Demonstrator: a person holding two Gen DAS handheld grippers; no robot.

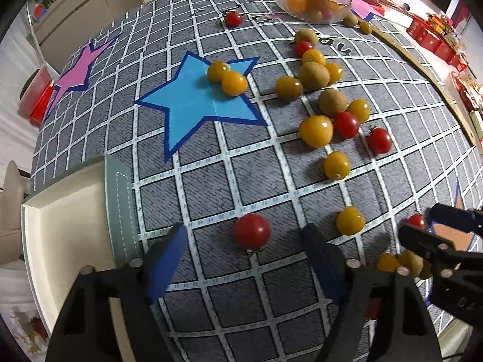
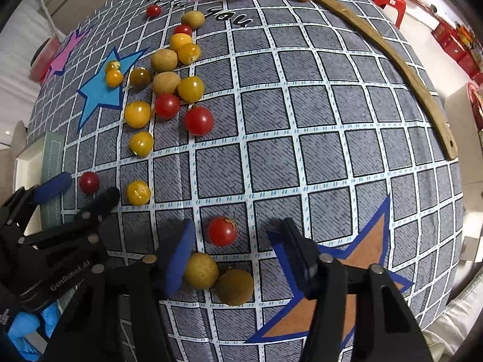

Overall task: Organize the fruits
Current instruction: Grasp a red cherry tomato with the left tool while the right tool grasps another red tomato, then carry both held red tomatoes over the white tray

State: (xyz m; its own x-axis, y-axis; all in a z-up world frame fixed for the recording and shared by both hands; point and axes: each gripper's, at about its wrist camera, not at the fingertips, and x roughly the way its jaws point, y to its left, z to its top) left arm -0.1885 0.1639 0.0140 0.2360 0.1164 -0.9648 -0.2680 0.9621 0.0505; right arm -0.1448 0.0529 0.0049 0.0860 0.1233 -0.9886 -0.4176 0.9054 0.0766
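Red and yellow cherry tomatoes and brownish round fruits lie scattered over a grey checked cloth (image 1: 211, 187). My left gripper (image 1: 244, 235) points down at the cloth, open, with a red tomato (image 1: 252, 231) between its fingers and a gap on each side. My right gripper (image 2: 238, 229) is also open and straddles another red tomato (image 2: 222, 231), which neither pad touches. Two brownish fruits (image 2: 200, 270) lie close behind its blue left finger (image 2: 181, 256). A glass bowl (image 1: 314, 3) with several fruits stands at the far edge.
Paper stars are printed on the cloth: blue (image 1: 196, 105), pink (image 1: 75, 69) and orange (image 2: 347, 271). A white box (image 1: 60, 226) sits at the left edge. A curved wooden stick (image 2: 392, 54) lies along the right side. The two grippers work close together.
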